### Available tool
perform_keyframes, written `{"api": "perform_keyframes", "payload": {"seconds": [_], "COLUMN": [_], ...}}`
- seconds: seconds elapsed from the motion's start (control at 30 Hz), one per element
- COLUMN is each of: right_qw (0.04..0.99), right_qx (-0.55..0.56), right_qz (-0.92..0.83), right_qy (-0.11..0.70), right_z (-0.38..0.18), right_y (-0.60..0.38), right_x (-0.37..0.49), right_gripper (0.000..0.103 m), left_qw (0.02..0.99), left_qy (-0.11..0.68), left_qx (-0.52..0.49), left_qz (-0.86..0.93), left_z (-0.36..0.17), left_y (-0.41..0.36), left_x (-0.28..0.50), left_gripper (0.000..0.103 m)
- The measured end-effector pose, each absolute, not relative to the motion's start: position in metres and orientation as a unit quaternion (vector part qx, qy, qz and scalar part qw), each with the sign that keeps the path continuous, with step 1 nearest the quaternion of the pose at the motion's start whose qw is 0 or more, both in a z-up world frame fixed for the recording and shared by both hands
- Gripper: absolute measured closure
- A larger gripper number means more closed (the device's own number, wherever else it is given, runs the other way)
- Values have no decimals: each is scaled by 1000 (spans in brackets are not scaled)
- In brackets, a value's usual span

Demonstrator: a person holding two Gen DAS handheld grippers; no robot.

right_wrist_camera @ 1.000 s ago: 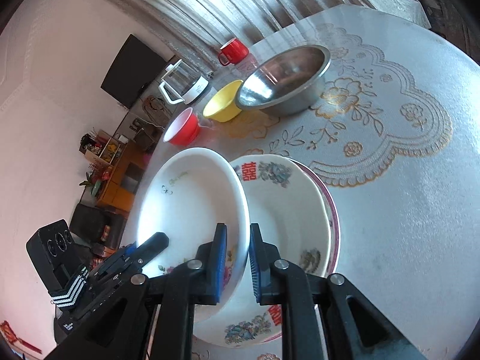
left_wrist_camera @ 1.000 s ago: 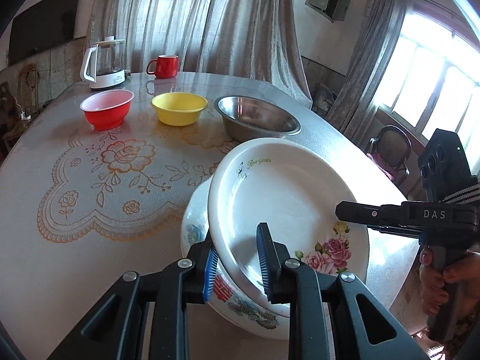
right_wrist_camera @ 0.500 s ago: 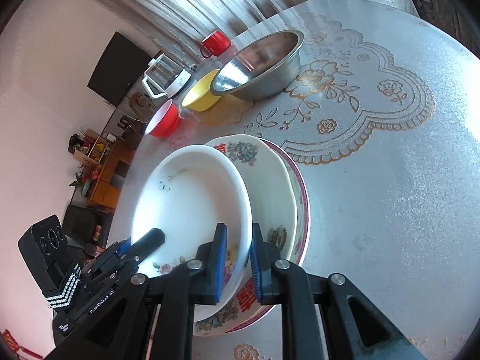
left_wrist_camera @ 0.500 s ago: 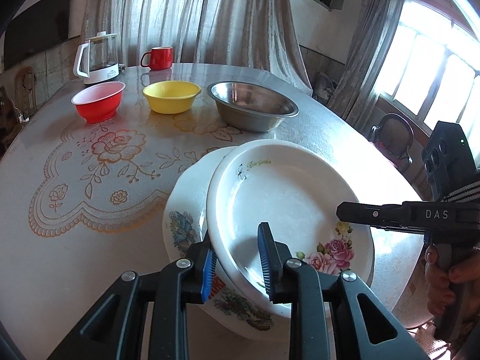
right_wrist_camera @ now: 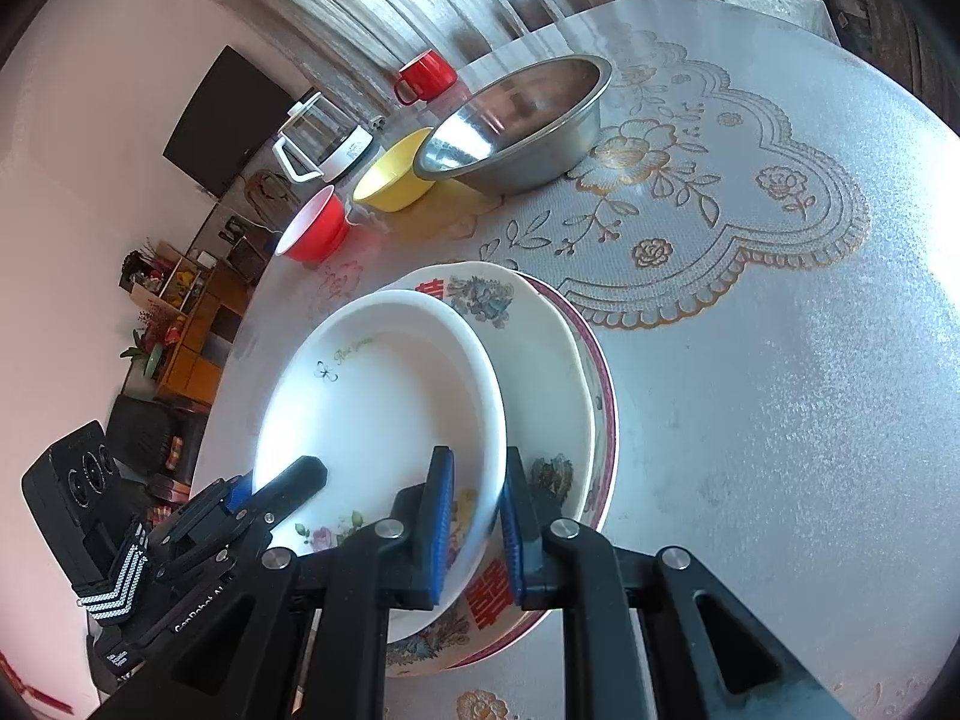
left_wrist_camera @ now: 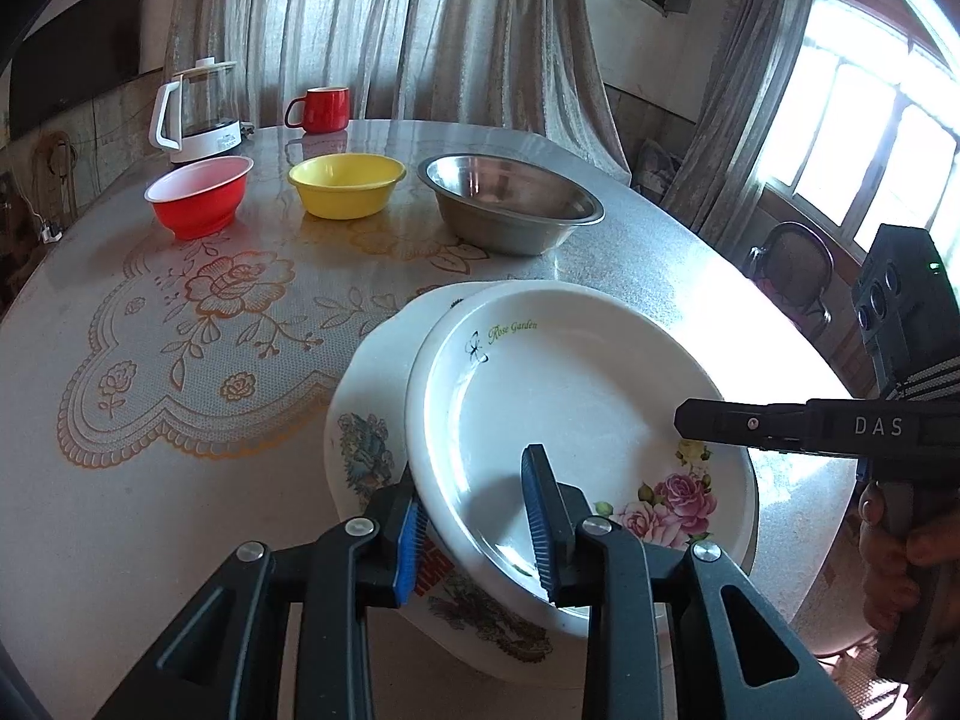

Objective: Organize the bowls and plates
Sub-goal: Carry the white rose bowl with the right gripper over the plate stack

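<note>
Left gripper (left_wrist_camera: 474, 525) clamped on near rim of white plate (left_wrist_camera: 576, 396); right gripper (right_wrist_camera: 477, 525) clamped on same plate (right_wrist_camera: 384, 396) at its 3 o'clock rim; plate tilted over floral plates (right_wrist_camera: 540, 360); red bowl (left_wrist_camera: 201, 195), yellow bowl (left_wrist_camera: 347, 185), steel bowl (left_wrist_camera: 510, 210) lined up toward 12 o'clock on table (left_wrist_camera: 150, 510).

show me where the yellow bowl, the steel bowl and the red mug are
yellow bowl (left_wrist_camera: 347, 195), left wrist view, on its outer front wall.
steel bowl (left_wrist_camera: 510, 222), left wrist view, on its outer side wall.
red mug (right_wrist_camera: 427, 77), right wrist view, on its body.
</note>
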State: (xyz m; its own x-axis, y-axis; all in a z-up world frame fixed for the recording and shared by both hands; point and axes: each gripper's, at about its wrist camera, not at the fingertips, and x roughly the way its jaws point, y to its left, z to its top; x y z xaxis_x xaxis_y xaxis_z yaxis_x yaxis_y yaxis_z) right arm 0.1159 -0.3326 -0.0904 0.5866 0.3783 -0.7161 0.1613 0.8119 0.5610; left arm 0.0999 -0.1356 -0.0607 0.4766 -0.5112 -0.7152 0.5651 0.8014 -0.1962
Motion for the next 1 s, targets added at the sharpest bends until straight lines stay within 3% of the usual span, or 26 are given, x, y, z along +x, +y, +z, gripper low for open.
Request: {"api": "perform_keyframes", "payload": {"seconds": [1.0], "right_qw": [849], "right_qx": [248], "right_qz": [42], "right_qy": [464], "right_z": [-81], "right_y": [-319], "right_x": [120], "right_gripper": [82], "left_qw": [864], "left_qy": [401], "left_qx": [44], "left_qz": [-302], "left_z": [-60], "left_y": [-139], "left_x": [101], "left_gripper": [70]}}
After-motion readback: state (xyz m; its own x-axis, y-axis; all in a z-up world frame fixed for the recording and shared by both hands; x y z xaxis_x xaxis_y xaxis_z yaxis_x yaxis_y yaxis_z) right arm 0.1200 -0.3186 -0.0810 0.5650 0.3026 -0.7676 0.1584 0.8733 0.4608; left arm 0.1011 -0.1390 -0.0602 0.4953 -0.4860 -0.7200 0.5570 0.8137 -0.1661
